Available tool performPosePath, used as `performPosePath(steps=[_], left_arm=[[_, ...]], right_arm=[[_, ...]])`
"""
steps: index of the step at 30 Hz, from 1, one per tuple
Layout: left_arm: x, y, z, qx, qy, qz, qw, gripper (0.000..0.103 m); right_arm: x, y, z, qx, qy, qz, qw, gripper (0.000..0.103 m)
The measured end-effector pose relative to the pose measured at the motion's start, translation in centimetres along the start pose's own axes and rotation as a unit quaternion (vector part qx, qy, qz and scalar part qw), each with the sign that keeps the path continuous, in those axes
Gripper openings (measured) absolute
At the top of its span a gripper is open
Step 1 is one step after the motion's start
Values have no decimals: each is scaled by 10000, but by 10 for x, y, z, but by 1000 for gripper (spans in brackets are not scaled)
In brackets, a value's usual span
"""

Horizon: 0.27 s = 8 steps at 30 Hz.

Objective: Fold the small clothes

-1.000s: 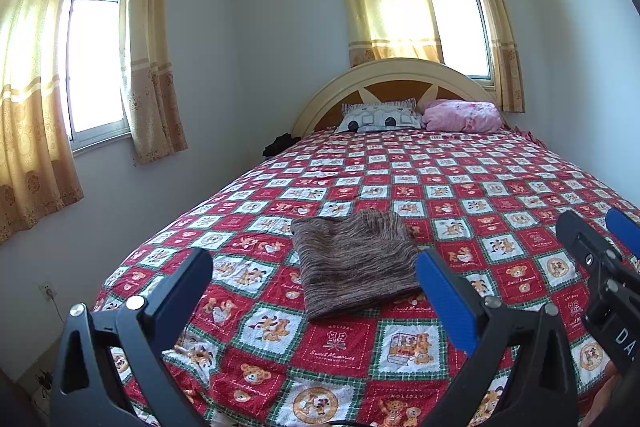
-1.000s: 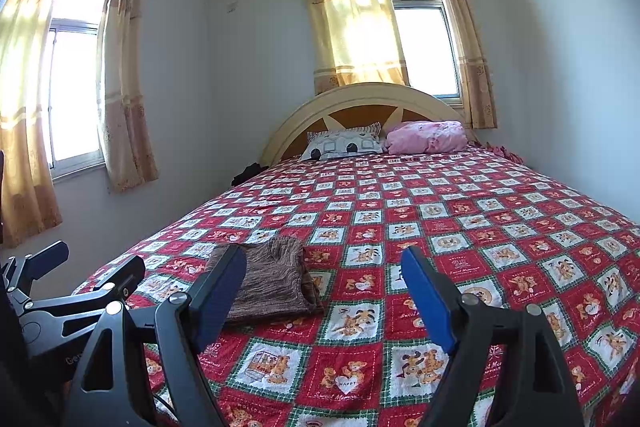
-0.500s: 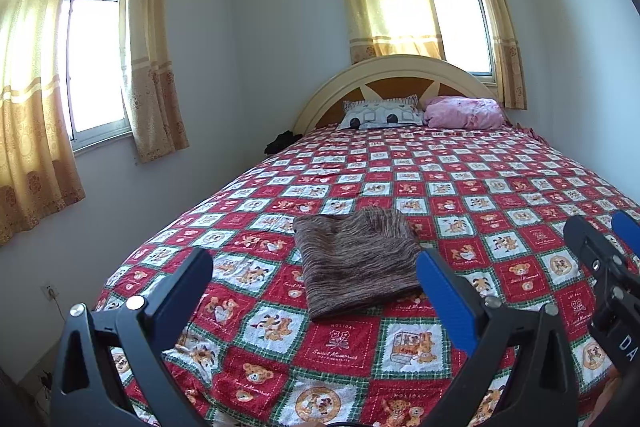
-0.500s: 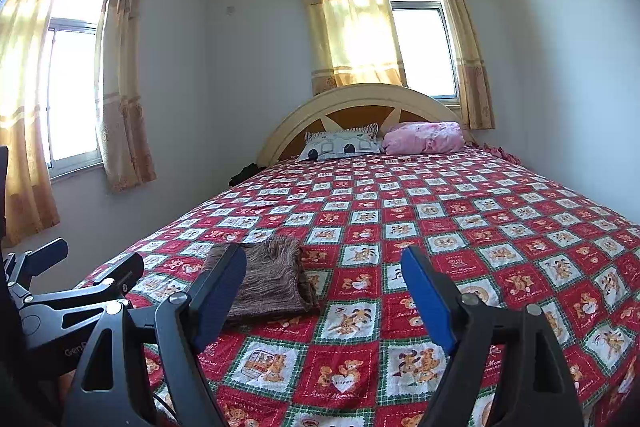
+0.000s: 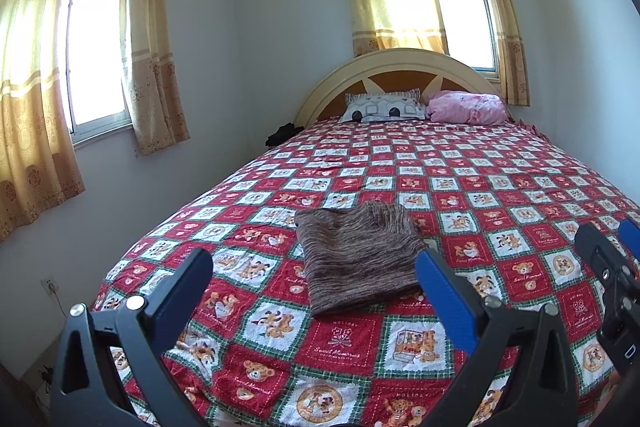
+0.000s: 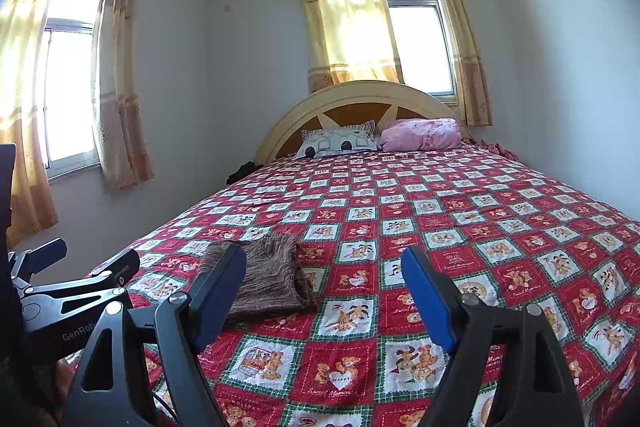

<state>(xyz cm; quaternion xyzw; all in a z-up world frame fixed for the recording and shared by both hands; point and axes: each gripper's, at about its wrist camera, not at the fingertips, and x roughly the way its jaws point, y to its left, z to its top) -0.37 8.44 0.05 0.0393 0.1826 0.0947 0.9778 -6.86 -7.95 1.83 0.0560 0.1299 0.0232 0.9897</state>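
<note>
The left gripper [image 5: 314, 291] is shown with its blue-padded fingers [image 5: 444, 297] spread wide and nothing held between them; the right gripper [image 6: 324, 291] is likewise fully parted and empty, and both are held above the near end of the bed, clear of the cloth. Between and just beyond the left gripper's fingers, a brown striped knit garment [image 5: 356, 255] is seen lying flat on the red teddy-bear patchwork bedspread [image 5: 500, 187], near the foot and toward the left side of the bed; in the right wrist view the same garment [image 6: 264, 275] appears beside that gripper's left finger. The garment appears already folded into a compact rectangle, with layered edges visible along its right side, so the step in hand is judged to be a final check or a retreat. If a further fold is wanted, the near corners should be pinched one by each gripper and carried over evenly, so that the layers are not dragged apart. The long axis is seen to run roughly from foot to headboard [image 5: 396, 71], tilted slightly leftward, with the narrower, more rumpled end pointing toward the pillows [image 5: 384, 109].
</note>
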Motion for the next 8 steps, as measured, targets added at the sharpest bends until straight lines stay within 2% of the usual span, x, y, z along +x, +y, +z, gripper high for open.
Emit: performPosePath(steps=[8], left_arm=[[0, 0, 1, 38, -47, -101, 9999, 103]], right_arm=[[2, -1, -1, 53, 46, -3, 10000, 80]])
